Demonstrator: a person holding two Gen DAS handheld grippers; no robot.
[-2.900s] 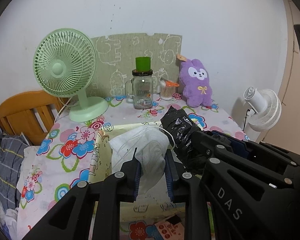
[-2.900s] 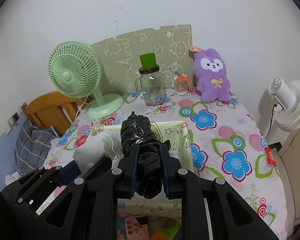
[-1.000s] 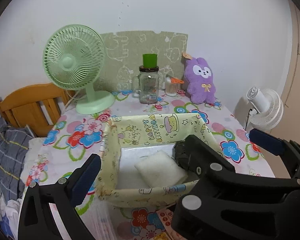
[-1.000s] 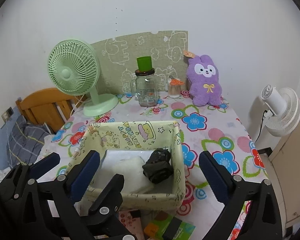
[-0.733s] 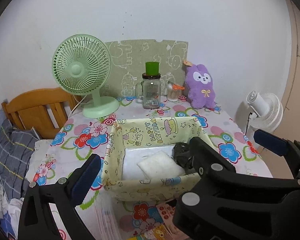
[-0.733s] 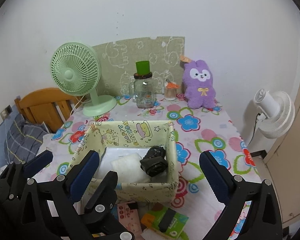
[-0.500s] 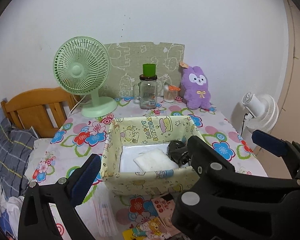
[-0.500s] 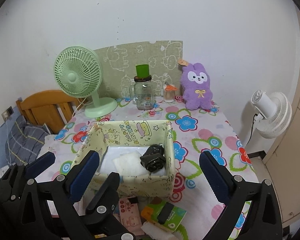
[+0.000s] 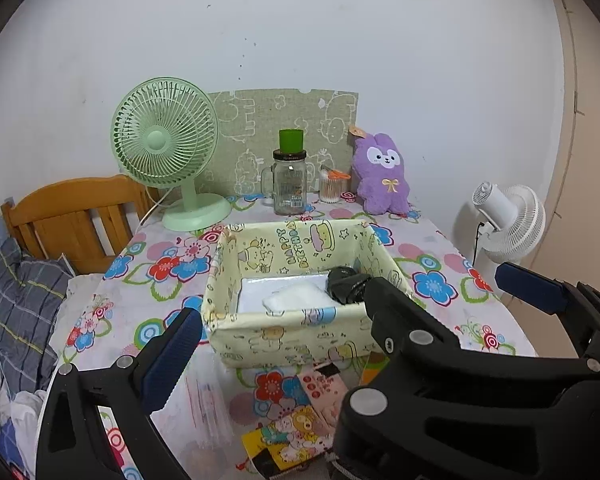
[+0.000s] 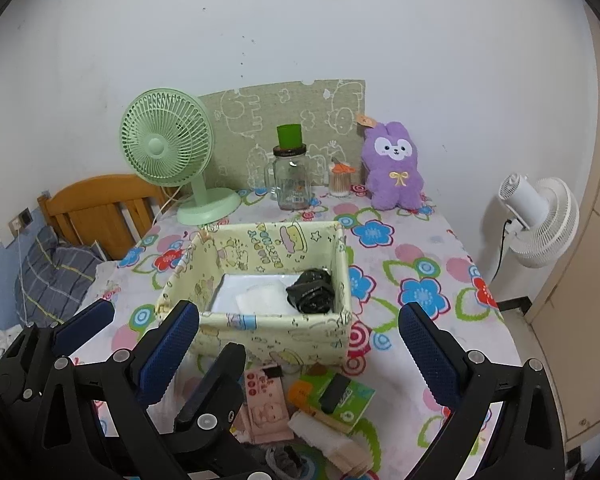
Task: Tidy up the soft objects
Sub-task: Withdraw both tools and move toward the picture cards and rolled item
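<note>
Tabletop (image 10: pixel 440 248), mid: bin (image 10: pixel 260 324) holds white cloth (image 10: pixel 260 300) left, black bundle (image 10: pixel 312 286) right. Both look light, floppy; pinch at the bulk. Left gripper (image 9: pixel 348 308) and right gripper (image 10: pixel 300 340): jaws wide apart, empty, near side.

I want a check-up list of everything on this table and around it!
Surface: table with a flowery cloth.
Job's things: white cloth and black bundle lie side by side in the yellow bin.
Clutter: packets in front of the bin; green fan, jar, swab cup and purple plush at the back.
Grippers: left tool and right tool are both open, holding nothing, short of the bin.
Cables: black cord at the white fan; pale cord behind the green fan.
Surroundings: wooden headboard, grey bedding, white wall.
</note>
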